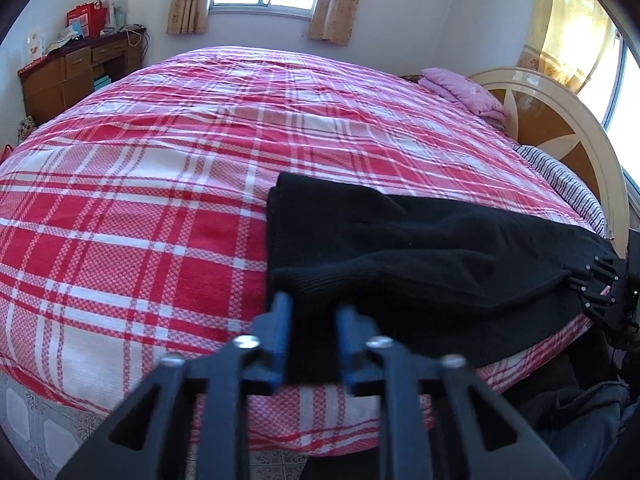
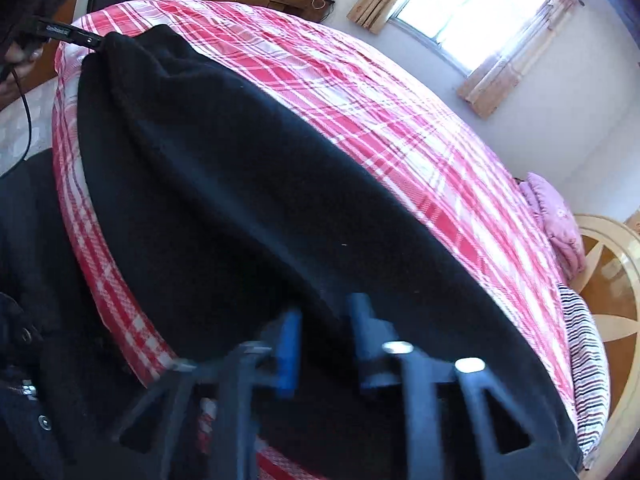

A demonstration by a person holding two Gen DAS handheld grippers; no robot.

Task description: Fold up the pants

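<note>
Black pants [image 1: 408, 248] lie along the near edge of a bed with a red and white plaid cover [image 1: 152, 184]. My left gripper [image 1: 314, 312] is shut on the left end of the pants, black cloth between its blue pads. My right gripper [image 1: 600, 280] shows at the far right of the left wrist view, shut on the other end. In the right wrist view the pants [image 2: 248, 200] fill the middle, my right gripper [image 2: 326, 316] is shut on their near end, and the left gripper [image 2: 76, 36] holds the far end.
A wooden headboard [image 1: 560, 128] and a pink folded quilt [image 1: 464, 88] are at the right end of the bed. A wooden desk [image 1: 76, 76] with bags stands at the back left. Windows with curtains [image 1: 336, 0] are behind. Tiled floor [image 1: 40, 420] lies below the bed edge.
</note>
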